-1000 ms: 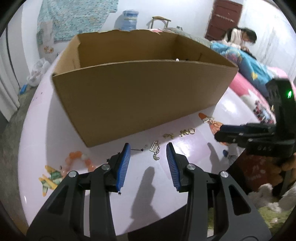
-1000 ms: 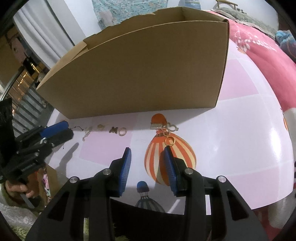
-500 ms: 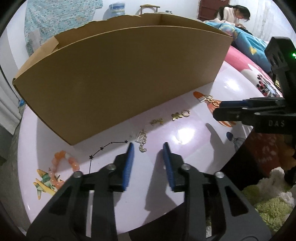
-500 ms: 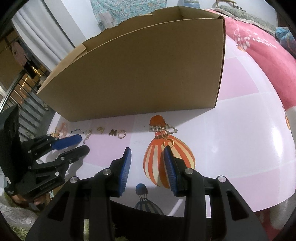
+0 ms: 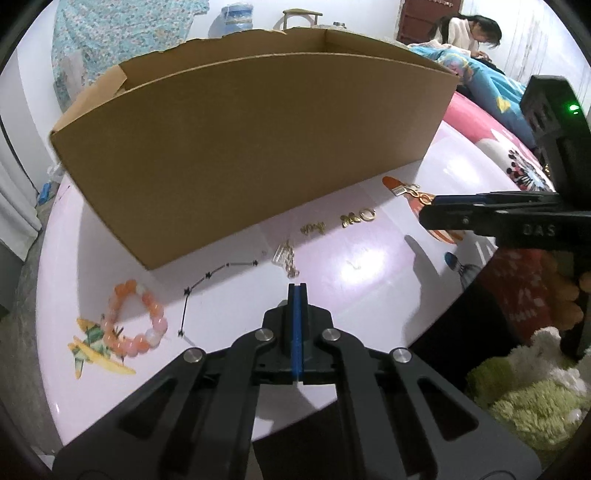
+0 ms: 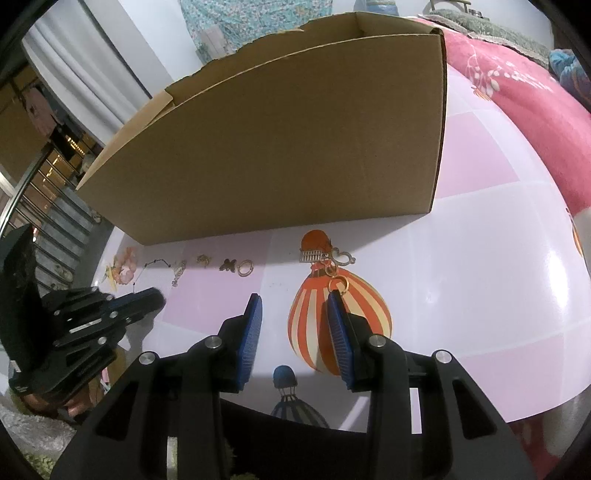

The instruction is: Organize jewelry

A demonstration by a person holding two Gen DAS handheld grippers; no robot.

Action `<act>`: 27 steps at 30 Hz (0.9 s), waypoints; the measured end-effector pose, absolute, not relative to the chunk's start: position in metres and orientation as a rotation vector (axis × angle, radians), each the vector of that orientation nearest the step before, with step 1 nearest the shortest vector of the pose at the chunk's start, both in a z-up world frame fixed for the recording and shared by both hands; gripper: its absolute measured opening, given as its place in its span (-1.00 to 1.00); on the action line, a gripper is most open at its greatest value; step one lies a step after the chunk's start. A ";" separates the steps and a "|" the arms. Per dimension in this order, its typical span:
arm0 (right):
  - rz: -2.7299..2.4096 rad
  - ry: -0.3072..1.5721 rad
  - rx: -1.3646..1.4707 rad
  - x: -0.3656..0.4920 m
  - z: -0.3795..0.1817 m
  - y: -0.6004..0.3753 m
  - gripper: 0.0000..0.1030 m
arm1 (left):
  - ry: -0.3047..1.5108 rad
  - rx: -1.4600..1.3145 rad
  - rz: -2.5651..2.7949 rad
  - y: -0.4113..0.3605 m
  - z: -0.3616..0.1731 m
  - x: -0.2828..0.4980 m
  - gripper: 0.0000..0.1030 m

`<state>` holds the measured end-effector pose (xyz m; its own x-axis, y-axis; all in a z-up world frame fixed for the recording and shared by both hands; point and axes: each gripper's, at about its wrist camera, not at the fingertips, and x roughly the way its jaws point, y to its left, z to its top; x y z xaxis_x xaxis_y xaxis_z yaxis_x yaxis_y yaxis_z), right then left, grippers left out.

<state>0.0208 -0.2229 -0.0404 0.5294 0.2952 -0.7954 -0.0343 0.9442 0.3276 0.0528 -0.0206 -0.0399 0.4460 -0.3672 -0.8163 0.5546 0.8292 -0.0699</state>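
Note:
Jewelry lies in a row on the pink table in front of a large open cardboard box [image 5: 255, 147]. From left: an orange bead bracelet [image 5: 136, 321], a thin black chain [image 5: 207, 284], a gold pendant [image 5: 286, 256], small gold charms [image 5: 313, 228], a gold butterfly and ring [image 5: 357, 217], and a keyring cluster [image 6: 328, 258]. My left gripper [image 5: 297, 288] is shut and empty, its tips just short of the gold pendant. My right gripper [image 6: 295, 314] is open and empty, hovering just short of the keyring cluster.
The cardboard box [image 6: 280, 147] fills the back of the table. The table's front edge [image 5: 369, 391] is close under both grippers. A green fluffy rug [image 5: 532, 398] lies below at the right. A person [image 5: 469, 33] sits on a bed far behind.
My left gripper has closed from open to fully shut and has drawn back a little from the box. My right gripper has stayed open and nearly still.

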 end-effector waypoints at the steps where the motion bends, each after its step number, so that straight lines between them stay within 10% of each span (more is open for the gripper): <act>1: 0.200 0.997 0.287 0.021 -0.040 -0.223 -0.29 | 0.952 0.218 -0.573 -0.019 -0.039 0.051 -1.00; 5: 0.208 0.998 0.297 0.022 -0.041 -0.223 -0.29 | 0.938 0.165 -0.573 -0.015 -0.033 0.054 -0.99; 9: 0.217 1.002 0.299 0.022 -0.040 -0.219 -0.29 | 0.900 0.146 -0.579 -0.018 -0.028 0.062 -0.48; 27: 0.226 1.004 0.294 0.025 -0.040 -0.219 -0.29 | 0.922 0.321 -0.599 -0.043 -0.042 0.083 -0.82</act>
<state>0.0249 -0.2188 -0.0399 0.5188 0.3189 -0.7932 -0.0510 0.9377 0.3436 0.0829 -0.0431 -0.0422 0.4589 -0.3443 -0.8191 0.6092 0.7930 0.0081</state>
